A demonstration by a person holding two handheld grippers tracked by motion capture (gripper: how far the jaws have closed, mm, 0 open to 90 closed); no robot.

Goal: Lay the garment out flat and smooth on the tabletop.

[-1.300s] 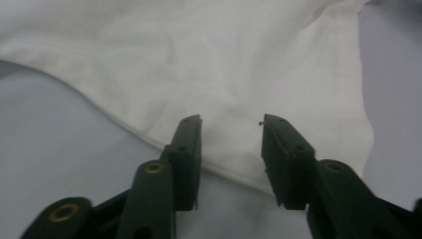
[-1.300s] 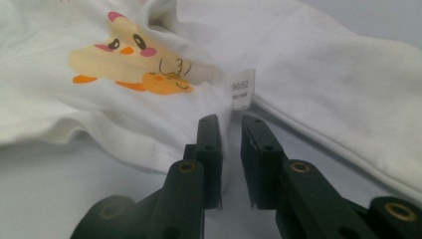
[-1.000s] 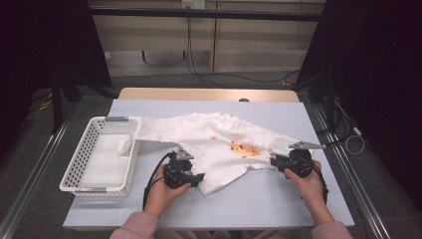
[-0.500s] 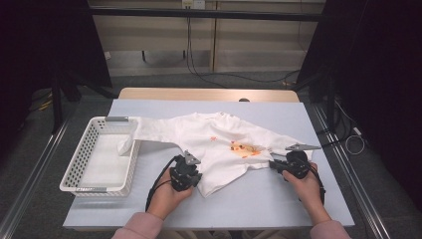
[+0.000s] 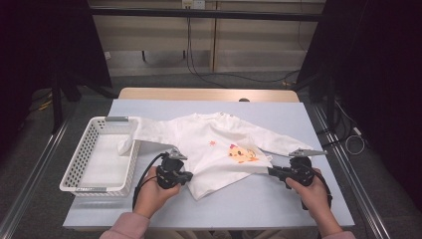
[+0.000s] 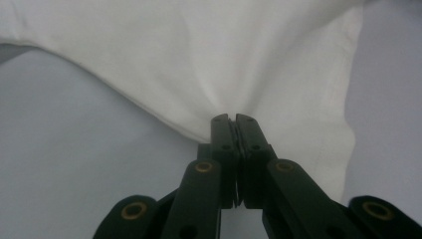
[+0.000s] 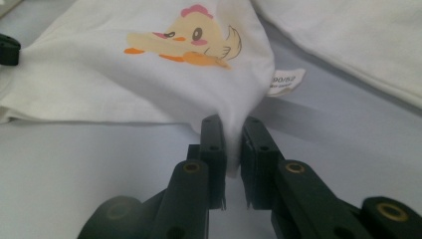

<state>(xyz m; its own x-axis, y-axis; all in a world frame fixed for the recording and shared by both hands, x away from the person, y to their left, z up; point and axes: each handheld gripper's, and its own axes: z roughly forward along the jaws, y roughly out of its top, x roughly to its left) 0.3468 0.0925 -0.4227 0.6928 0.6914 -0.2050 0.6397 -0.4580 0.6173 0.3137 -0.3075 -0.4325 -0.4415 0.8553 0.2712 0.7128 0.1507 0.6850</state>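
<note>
Pale blue table (image 5: 259, 209), white basket (image 5: 82, 159) off to the left. The white shirt (image 5: 209, 144) lies spread mid-table, one sleeve draped into the basket. Left gripper (image 6: 232, 119) and right gripper (image 7: 232, 130) have just been closing and now each pinches the near hem. I'd lift both evenly, keeping the hem taut so it doesn't slip or bunch.

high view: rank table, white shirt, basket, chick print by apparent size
1. Table, largest.
2. White shirt, sleeves spread, one draped into the basket.
3. White basket; nearer the camera's side than most of the shirt, yet looks smaller.
4. Chick print, smallest.
</note>
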